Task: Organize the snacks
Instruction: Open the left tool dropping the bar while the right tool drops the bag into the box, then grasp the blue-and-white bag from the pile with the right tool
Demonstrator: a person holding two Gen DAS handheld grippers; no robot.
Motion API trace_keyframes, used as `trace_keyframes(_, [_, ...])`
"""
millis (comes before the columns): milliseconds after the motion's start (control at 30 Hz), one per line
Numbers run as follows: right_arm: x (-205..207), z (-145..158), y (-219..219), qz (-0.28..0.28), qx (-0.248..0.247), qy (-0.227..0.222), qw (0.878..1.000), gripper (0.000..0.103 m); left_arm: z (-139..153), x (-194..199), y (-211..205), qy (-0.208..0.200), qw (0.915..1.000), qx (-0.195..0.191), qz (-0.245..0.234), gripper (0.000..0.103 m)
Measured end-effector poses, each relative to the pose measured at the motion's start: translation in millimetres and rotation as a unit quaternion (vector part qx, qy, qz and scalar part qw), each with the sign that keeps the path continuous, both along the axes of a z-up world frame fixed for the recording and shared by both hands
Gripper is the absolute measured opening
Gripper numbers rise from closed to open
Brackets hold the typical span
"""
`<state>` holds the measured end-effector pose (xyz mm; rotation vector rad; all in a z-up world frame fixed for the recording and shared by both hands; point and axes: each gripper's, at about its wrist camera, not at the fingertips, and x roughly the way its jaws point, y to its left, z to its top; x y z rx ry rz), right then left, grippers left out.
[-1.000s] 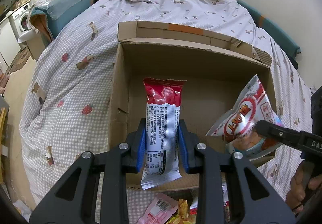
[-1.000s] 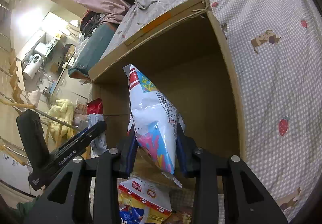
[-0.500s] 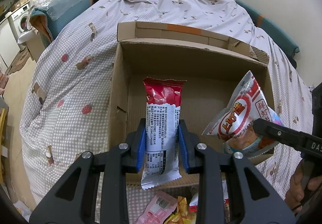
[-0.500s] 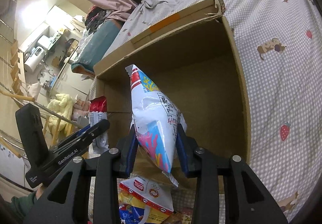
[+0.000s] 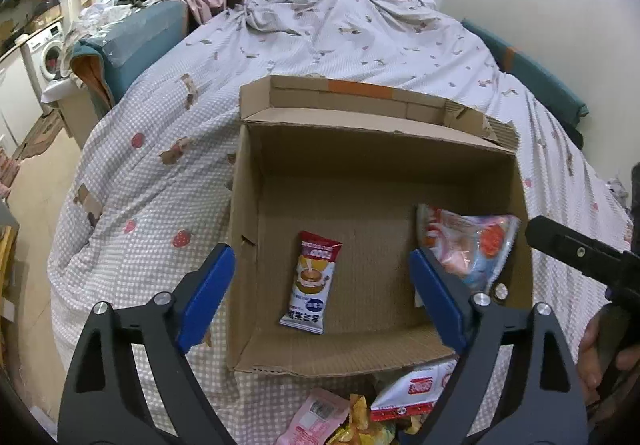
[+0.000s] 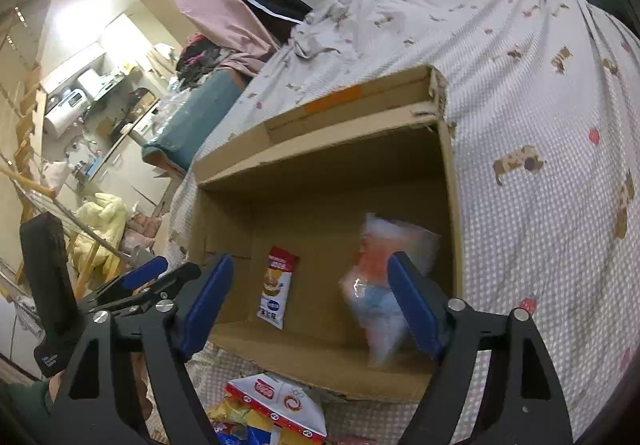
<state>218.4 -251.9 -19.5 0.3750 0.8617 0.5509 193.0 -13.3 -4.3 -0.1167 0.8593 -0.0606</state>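
Left wrist view first: the left gripper (image 5: 320, 295) is spread wide and its jaws are opening, nothing pinched between the blue pads. Right under it, in the lower middle of the frame, the red-topped snack packet (image 5: 312, 283) lies flat on the floor of the cardboard box (image 5: 372, 161). The white-and-red chip bag (image 5: 468, 245) sits at the right side of the box, against the right wall (a bit blurry). The box rests on the checked bedspread (image 5: 160, 149), and a heap of loose snacks (image 5: 360, 417) sits at the bottom edge, outside the box.

Right wrist view: the right gripper (image 6: 310, 299) is released too, jaws opening, pads touching nothing. The chip bag (image 6: 384, 277) is smeared with blur at centre right, inside the box (image 6: 332, 117). The packet (image 6: 276, 291) lies just left of centre. The left gripper (image 6: 152, 277) pokes in from the lower left.
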Motion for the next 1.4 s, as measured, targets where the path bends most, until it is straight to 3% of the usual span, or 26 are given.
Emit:
trace_keyframes(367, [-13, 15, 0, -0.006, -0.014, -0.014, 1.0, 0.083, 7, -13, 14, 0.0, 0.9996, -0.025, 0.014, 0.087])
trace_keyframes(533, [-30, 28, -8, -0.02, -0.024, -0.032, 0.999, 0.091, 20, -26, 19, -0.022, 0.9995, -0.012, 0.02, 0.094])
trace_keyframes(667, [-44, 39, -15, -0.036, -0.03, -0.045, 0.998, 0.103, 31, -38, 21, -0.034, 0.9992, -0.008, 0.019, 0.099])
trace_keyframes(833, [-70, 41, -20, -0.038, -0.049, -0.05, 0.997, 0.103, 39, -56, 25, -0.037, 0.9991, -0.005, 0.02, 0.099])
trace_keyframes(1167, [-105, 38, -20, -0.036, -0.062, -0.035, 0.997, 0.103, 39, -97, 29, -0.022, 0.9993, 0.01, 0.028, 0.099])
trace_keyframes(1400, [-124, 30, -19, -0.033, -0.064, -0.023, 0.997, 0.103, 23, -120, 34, 0.013, 0.999, 0.019, 0.037, 0.099])
